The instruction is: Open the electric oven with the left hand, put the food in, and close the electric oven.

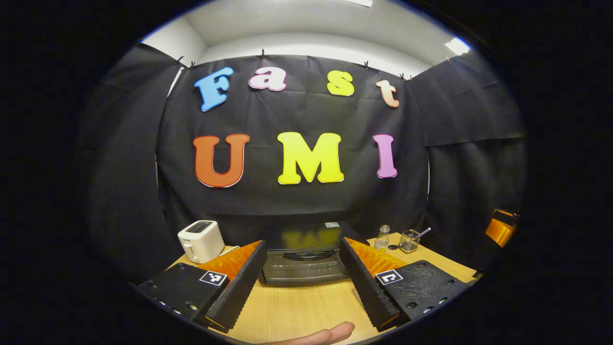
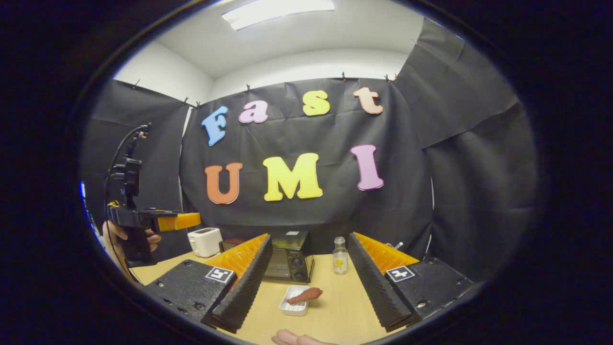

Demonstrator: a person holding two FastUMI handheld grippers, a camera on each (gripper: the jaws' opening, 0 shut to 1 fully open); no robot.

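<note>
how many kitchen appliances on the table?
2. The black electric oven stands at the middle back of the table, door shut. The white toaster stands to its left near the wall. Others may sit hidden behind the gripper fingers.

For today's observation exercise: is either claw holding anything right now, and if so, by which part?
Nothing is held. Both the left claw and right claw stand open and empty.

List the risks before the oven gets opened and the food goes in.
The oven door is closed, and the open left gripper must catch its slim handle; a miss could shove the oven back. The food overhangs its small white dish, so the open right gripper might tip it. The bottle beside the oven could get knocked.
</note>
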